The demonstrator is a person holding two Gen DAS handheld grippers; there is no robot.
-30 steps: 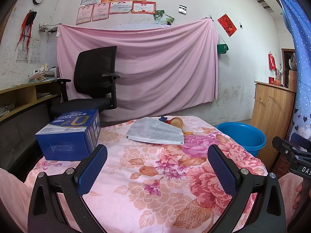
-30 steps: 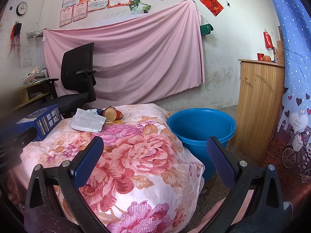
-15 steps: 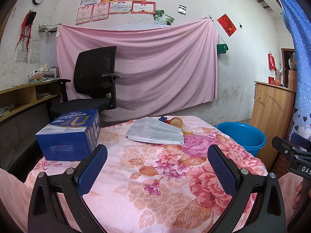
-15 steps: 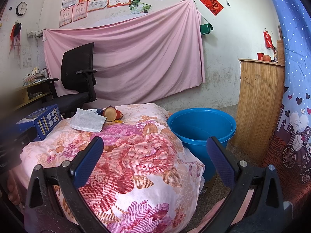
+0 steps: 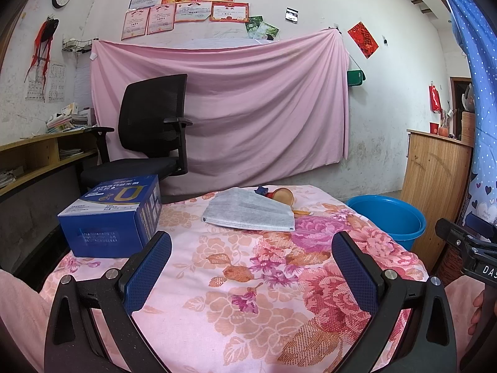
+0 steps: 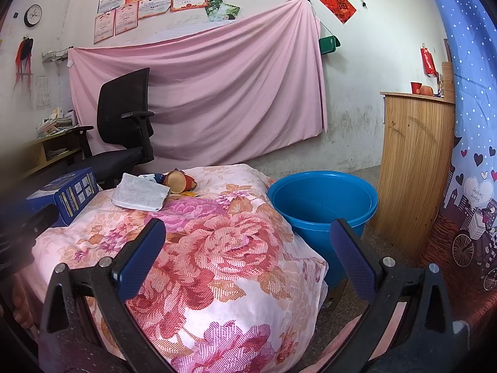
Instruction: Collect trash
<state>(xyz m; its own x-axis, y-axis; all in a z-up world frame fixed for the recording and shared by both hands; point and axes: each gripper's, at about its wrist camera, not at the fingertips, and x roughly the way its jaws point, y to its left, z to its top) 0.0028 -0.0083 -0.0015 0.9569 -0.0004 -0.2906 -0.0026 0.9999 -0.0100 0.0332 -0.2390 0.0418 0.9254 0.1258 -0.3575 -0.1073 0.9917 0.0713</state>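
Observation:
A grey face mask [image 5: 248,213] [image 6: 139,193] lies flat on the floral tablecloth [image 5: 264,279] [image 6: 217,248] toward the far side. Behind it sits a crumpled paper cup [image 5: 283,195] [image 6: 177,181] on its side with small wrappers. A blue carton [image 5: 113,217] [image 6: 70,192] stands at the table's left. A blue bucket [image 5: 388,219] [image 6: 323,202] rests on the floor to the table's right. My left gripper [image 5: 251,262] is open above the near table, well short of the mask. My right gripper [image 6: 247,258] is open over the table's right corner, bucket beyond it.
A black office chair [image 5: 155,130] stands behind the table before a hanging pink sheet [image 5: 248,102]. A wooden cabinet [image 6: 416,168] is right of the bucket, a blue curtain [image 6: 472,124] at far right. Shelves with papers [image 5: 37,158] line the left wall.

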